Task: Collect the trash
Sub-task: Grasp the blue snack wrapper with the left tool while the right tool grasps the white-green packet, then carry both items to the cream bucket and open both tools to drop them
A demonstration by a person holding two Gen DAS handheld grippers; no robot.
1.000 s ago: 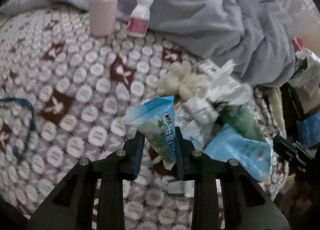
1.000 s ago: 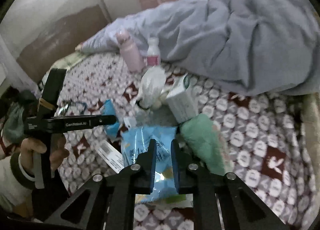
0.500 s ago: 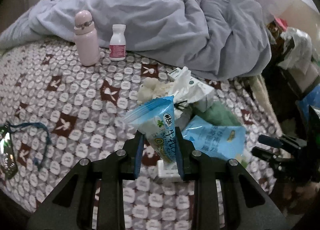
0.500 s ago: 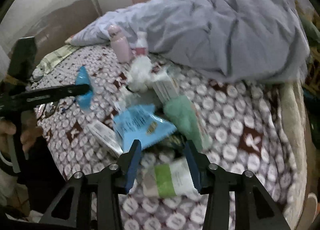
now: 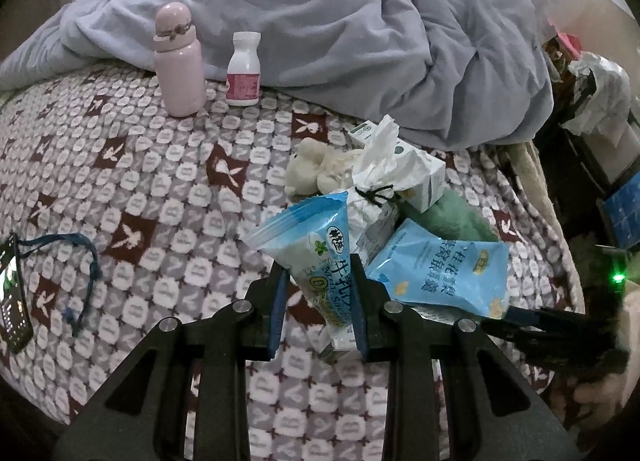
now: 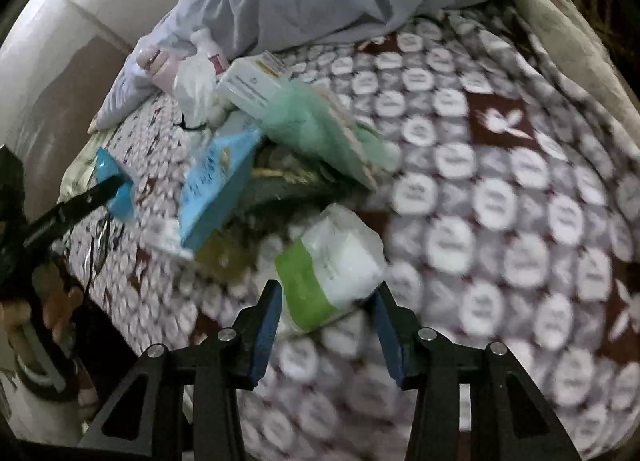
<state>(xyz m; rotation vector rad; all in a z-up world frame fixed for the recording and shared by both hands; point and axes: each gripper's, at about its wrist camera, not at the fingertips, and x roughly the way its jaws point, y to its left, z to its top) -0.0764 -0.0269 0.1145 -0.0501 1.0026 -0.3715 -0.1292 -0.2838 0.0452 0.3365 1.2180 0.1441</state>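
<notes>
Bed (image 6: 500, 189) with patterned blanket, trash heaped. Right hand-held gripper (image 6: 329, 325) jaws just opened, apart, straddling green-white packet (image 6: 332, 265), long axis slanting across gap. Left hand-held gripper (image 5: 318, 301) clamped on blue wrapper (image 5: 320, 249).

A bedroom in a home: a bed spread with a maroon-and-grey rabbit-print blanket (image 5: 160, 181), a rumpled lavender duvet (image 5: 360, 41) heaped at its far side. On the blanket stand 1 pink flask (image 5: 179, 61) and 1 white pill bottle (image 5: 243, 69).
</notes>
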